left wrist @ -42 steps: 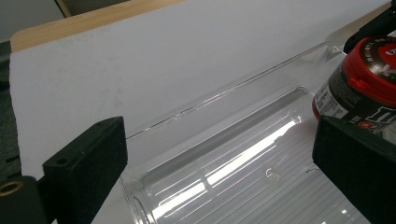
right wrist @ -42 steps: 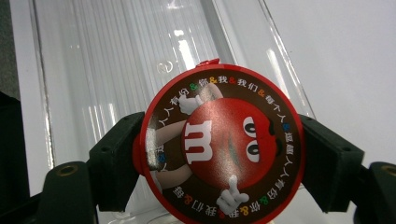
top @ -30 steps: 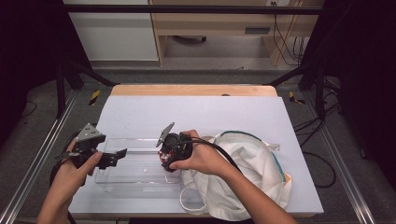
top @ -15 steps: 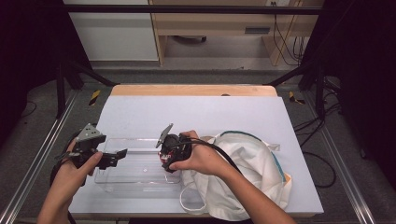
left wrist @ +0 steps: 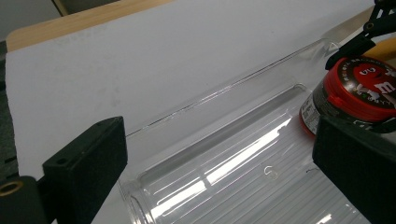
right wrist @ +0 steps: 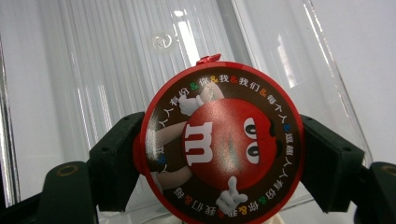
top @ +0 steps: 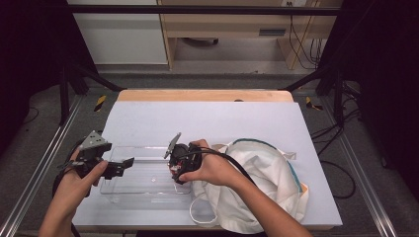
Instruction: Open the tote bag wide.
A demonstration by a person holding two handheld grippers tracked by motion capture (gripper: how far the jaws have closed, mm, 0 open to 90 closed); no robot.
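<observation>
Our right tongs [right wrist: 219, 163] are clenched on the round red-lidded candy tub [right wrist: 219, 158], holding it over the clear ribbed plastic tray [top: 143, 180] near the table's front edge, ready to set down. Our left tongs [left wrist: 224, 172] stand released astride the tray's end wall, probably to steady it.

The tray [top: 148, 170] is clear, glossy plastic with a ribbed floor. The candy tub [right wrist: 219, 149] has a smooth, shiny red lid. The bag [top: 267, 182] at the table's near right corner is soft white cloth. The table [top: 207, 118] wears a matt pale sheet, with bare wood along its far edge.
</observation>
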